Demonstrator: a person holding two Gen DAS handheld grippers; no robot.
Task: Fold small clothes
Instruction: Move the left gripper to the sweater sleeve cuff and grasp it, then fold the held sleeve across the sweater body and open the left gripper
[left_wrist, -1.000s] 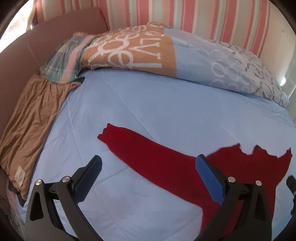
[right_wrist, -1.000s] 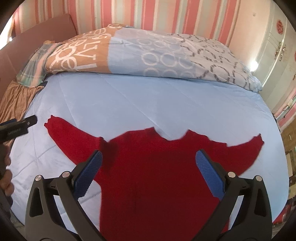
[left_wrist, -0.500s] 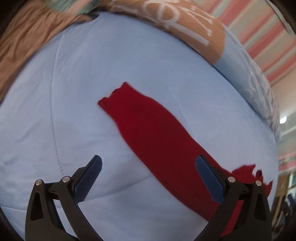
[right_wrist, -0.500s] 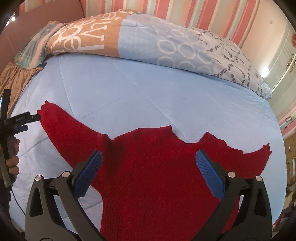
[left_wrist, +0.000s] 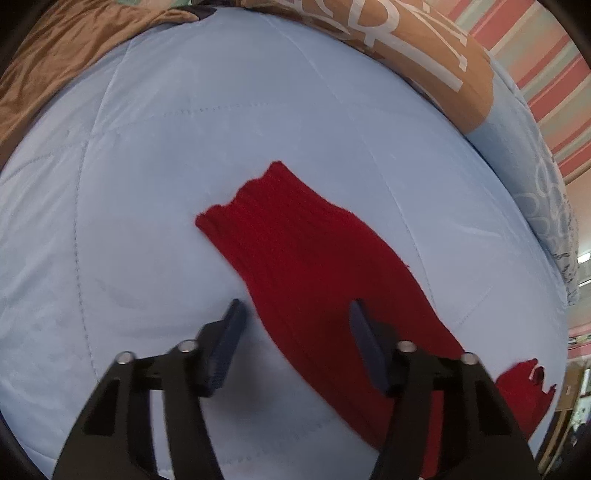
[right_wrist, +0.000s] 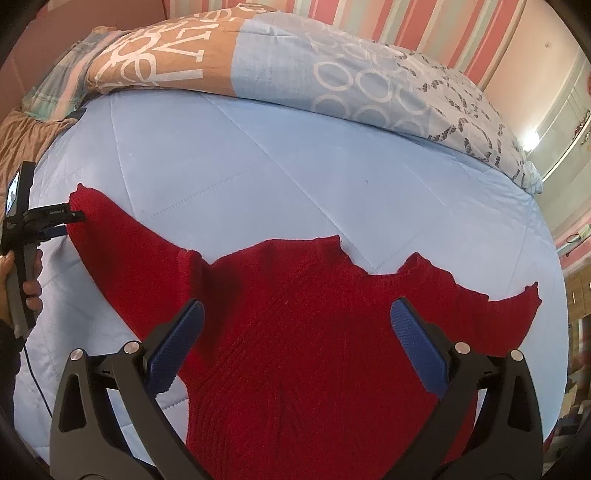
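Observation:
A small red knit sweater (right_wrist: 314, 332) lies flat on the light blue bedspread (right_wrist: 258, 177), both sleeves spread out. My right gripper (right_wrist: 295, 332) is open and hovers over the sweater's body below the collar. My left gripper (left_wrist: 295, 332) is open, jaws partly narrowed, straddling the sweater's left sleeve (left_wrist: 295, 251) a short way behind its cuff. In the right wrist view the left gripper (right_wrist: 62, 221) shows at the sleeve's cuff end, with a hand on its handle.
A folded patterned quilt (right_wrist: 258, 62) lies along the head of the bed. A brown cloth (left_wrist: 66, 55) hangs over the bed's left side. A striped wall (right_wrist: 406, 22) stands behind. The bedspread ends at the right edge (right_wrist: 546, 258).
My left gripper moved down and forward onto the left sleeve, and its jaws narrowed. My right gripper edged closer over the sweater body, still open.

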